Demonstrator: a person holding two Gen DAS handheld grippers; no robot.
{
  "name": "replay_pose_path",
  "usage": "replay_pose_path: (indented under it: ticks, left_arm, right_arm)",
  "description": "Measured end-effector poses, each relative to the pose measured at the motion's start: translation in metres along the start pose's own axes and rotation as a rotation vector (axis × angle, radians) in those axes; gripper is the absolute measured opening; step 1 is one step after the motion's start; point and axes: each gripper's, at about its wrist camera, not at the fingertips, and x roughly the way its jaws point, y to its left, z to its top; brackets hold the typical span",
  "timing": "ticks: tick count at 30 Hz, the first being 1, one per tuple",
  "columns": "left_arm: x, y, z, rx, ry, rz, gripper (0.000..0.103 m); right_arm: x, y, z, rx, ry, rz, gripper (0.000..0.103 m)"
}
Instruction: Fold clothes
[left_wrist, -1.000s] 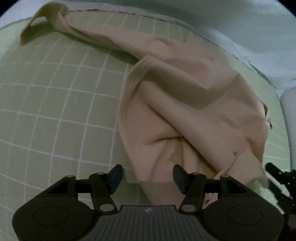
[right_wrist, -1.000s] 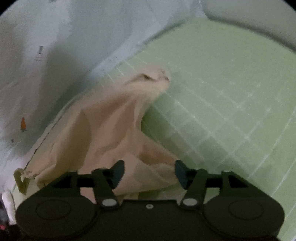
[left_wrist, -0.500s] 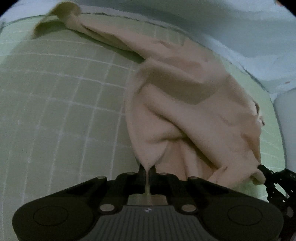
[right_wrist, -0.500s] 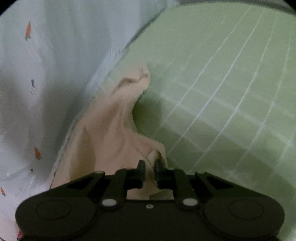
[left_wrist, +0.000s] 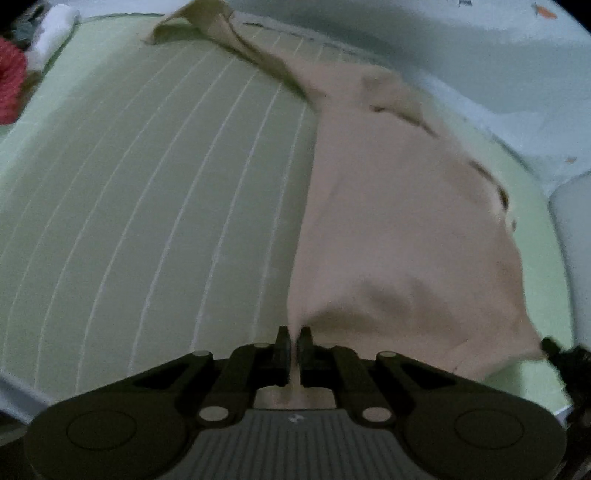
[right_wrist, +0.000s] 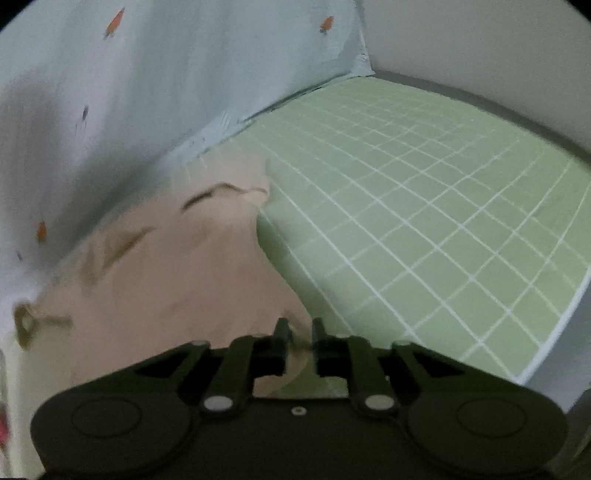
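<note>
Now the left gripper (left_wrist: 293, 338) is pinched tight on a hem corner of the beige garment (left_wrist: 399, 221), which runs away from it, long axis toward the far sleeve, over the green mat (left_wrist: 147, 203); the right gripper (right_wrist: 299, 332), nearly closed, grips the other corner, cloth lying ahead-left

A second ago both tools stood open over the crumpled garment. Now the left tool (left_wrist: 293, 341) has closed on a corner of the beige garment (left_wrist: 399, 221), and the right tool (right_wrist: 299, 334) has closed on another corner. The cloth, bunched before, has been pulled out ahead of the tools into a smoother, flatter sheet.
</note>
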Motion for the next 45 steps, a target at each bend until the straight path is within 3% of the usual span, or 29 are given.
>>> replay_pose_path:
  ticks: [2, 4, 7, 9, 15, 18, 19, 20, 21, 28, 32, 34, 39, 42, 44, 45]
  left_arm:
    - [-0.003, 0.004, -0.008, 0.002, 0.001, 0.016, 0.008]
    - [-0.007, 0.009, -0.012, -0.009, -0.001, 0.011, 0.01]
    - [-0.01, 0.008, -0.013, -0.008, -0.01, 0.024, 0.014]
    - [-0.011, 0.005, -0.013, -0.001, -0.015, 0.025, 0.019]
    - [-0.015, -0.001, -0.018, 0.056, -0.024, 0.035, 0.027]
    - [-0.016, -0.003, -0.019, 0.077, -0.025, 0.039, 0.027]
    - [-0.017, -0.003, -0.019, 0.078, -0.025, 0.039, 0.027]
    - [-0.017, -0.003, -0.02, 0.078, -0.023, 0.036, 0.027]
    - [-0.017, -0.003, -0.02, 0.077, -0.021, 0.033, 0.027]
    - [-0.014, -0.003, -0.024, 0.071, -0.009, 0.028, 0.026]
    - [-0.009, -0.001, -0.026, 0.047, 0.016, 0.047, 0.026]
    - [-0.009, -0.001, -0.027, 0.037, 0.021, 0.054, 0.027]
    - [-0.015, -0.006, -0.031, 0.053, -0.003, 0.08, 0.031]
    - [-0.017, -0.013, -0.03, 0.064, -0.017, 0.09, 0.04]
    - [-0.019, -0.019, -0.027, 0.062, -0.038, 0.102, 0.045]
    - [-0.021, -0.023, -0.026, 0.062, -0.053, 0.106, 0.05]
  right_arm:
    - [-0.002, 0.005, -0.006, -0.05, -0.008, -0.023, 0.039]
    - [-0.002, 0.013, -0.009, -0.104, -0.031, -0.01, 0.049]
    - [0.003, 0.028, -0.012, -0.177, -0.046, 0.009, 0.053]
    - [0.012, 0.038, -0.014, -0.223, -0.037, 0.011, 0.066]
    - [0.053, 0.056, -0.028, -0.278, 0.055, -0.068, 0.069]
    - [0.057, 0.056, -0.039, -0.322, 0.037, -0.119, 0.057]
    - [0.053, 0.055, -0.041, -0.334, 0.029, -0.113, 0.038]
    - [0.049, 0.054, -0.043, -0.344, 0.021, -0.108, 0.011]
    - [0.043, 0.051, -0.044, -0.344, 0.013, -0.107, 0.003]
    - [-0.008, 0.025, -0.06, -0.336, -0.032, -0.154, 0.003]
    - [-0.014, 0.011, -0.074, -0.339, 0.019, -0.176, 0.006]
    - [-0.015, 0.007, -0.078, -0.325, 0.039, -0.188, 0.01]
    - [-0.026, 0.007, -0.076, -0.321, -0.007, -0.222, 0.036]
    - [-0.033, 0.007, -0.071, -0.316, -0.046, -0.201, 0.054]
    - [-0.035, 0.01, -0.065, -0.324, -0.07, -0.189, 0.077]
    - [-0.035, 0.012, -0.06, -0.335, -0.085, -0.185, 0.081]
